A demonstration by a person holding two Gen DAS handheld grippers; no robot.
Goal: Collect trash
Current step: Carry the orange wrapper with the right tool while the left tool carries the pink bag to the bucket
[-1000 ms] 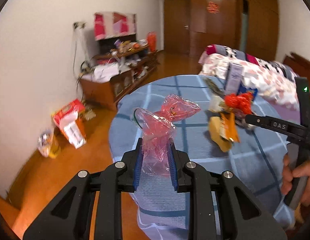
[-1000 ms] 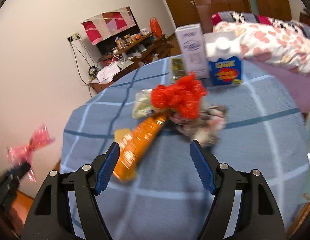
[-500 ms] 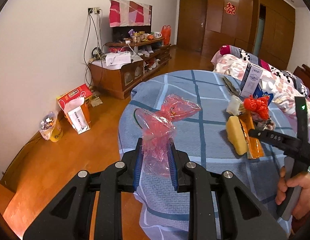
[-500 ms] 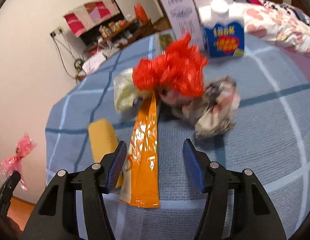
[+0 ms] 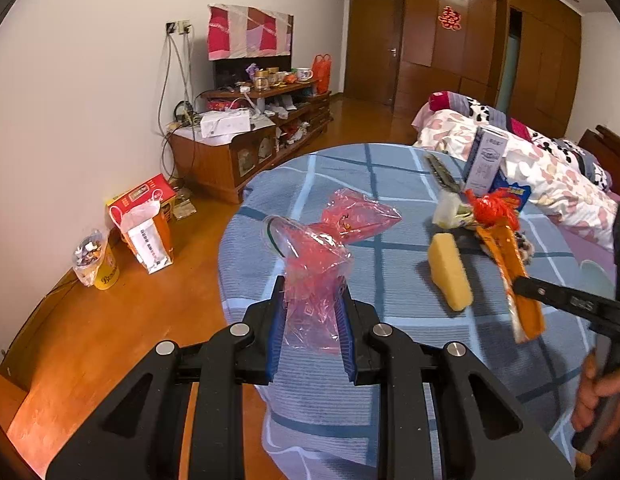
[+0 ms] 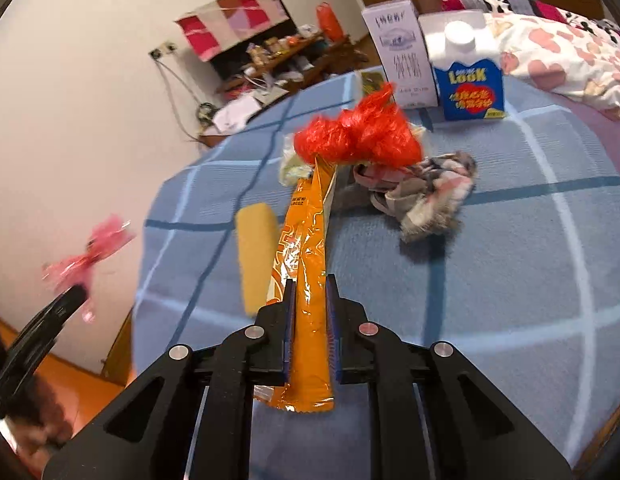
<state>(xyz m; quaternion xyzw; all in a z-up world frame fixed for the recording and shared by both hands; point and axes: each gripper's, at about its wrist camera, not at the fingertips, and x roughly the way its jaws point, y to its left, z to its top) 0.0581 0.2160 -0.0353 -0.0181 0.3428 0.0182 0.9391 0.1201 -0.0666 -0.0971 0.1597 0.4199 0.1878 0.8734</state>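
Observation:
My left gripper [image 5: 310,304] is shut on a crumpled pink plastic bag [image 5: 322,252] and holds it over the near left edge of the round table [image 5: 350,168]. The bag also shows in the right wrist view [image 6: 89,252]. My right gripper [image 6: 310,292] is shut on a long orange snack wrapper [image 6: 305,264]; the wrapper [image 5: 514,276] also shows in the left wrist view. Its far end lies under a red plastic bundle [image 6: 362,134]. A yellow sponge [image 6: 255,248] lies just left of the wrapper.
A crumpled patterned cloth [image 6: 426,196], a white carton [image 6: 402,56] and a blue LOOK carton [image 6: 468,76] sit further back on the table. A bed [image 5: 550,160] is behind. On the floor at left stand a red box [image 5: 143,200] and bags [image 5: 91,260].
My right gripper closed on the orange wrapper, having been open around it. The left gripper kept its hold on the pink bag and shifted a little.

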